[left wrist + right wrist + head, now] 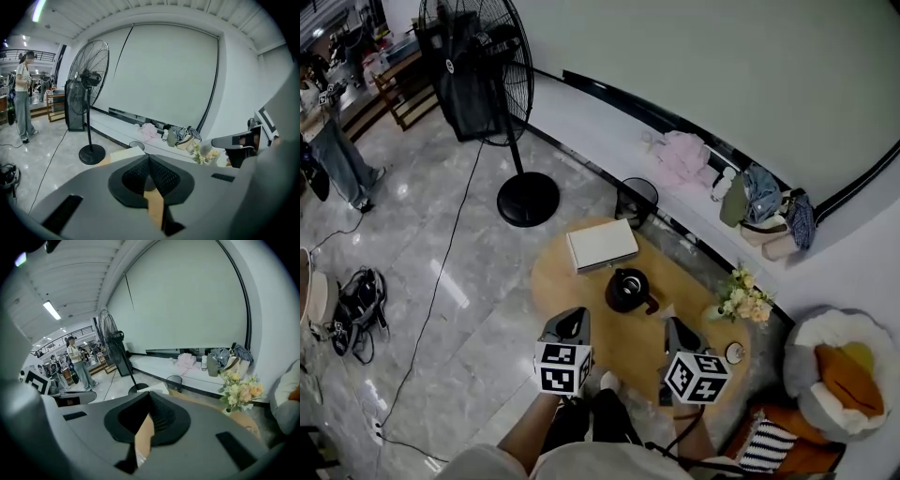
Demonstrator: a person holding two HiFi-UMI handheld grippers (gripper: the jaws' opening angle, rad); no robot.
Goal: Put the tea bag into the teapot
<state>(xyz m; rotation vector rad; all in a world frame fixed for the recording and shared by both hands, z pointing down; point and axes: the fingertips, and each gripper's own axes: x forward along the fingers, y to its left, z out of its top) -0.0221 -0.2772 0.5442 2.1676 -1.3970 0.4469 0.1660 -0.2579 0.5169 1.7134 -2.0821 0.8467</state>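
Note:
A black teapot [628,289] with its lid on stands near the middle of the round wooden table [558,281]. A small white item [666,311], perhaps the tea bag, lies just right of the pot. My left gripper [575,316] hovers over the table's near edge, left of the teapot, jaws together and holding nothing. Over the near right part, my right gripper [674,325] sits close behind the white item, jaws also together. The left gripper [149,157] and the right gripper [149,394] each block the teapot from their own views.
A white box [602,246] lies at the table's far side, and a flower bunch [745,298] stands at its right edge beside a small round object [734,352]. A wire bin [636,202] and a standing fan [487,75] are beyond. A person [21,96] stands far left.

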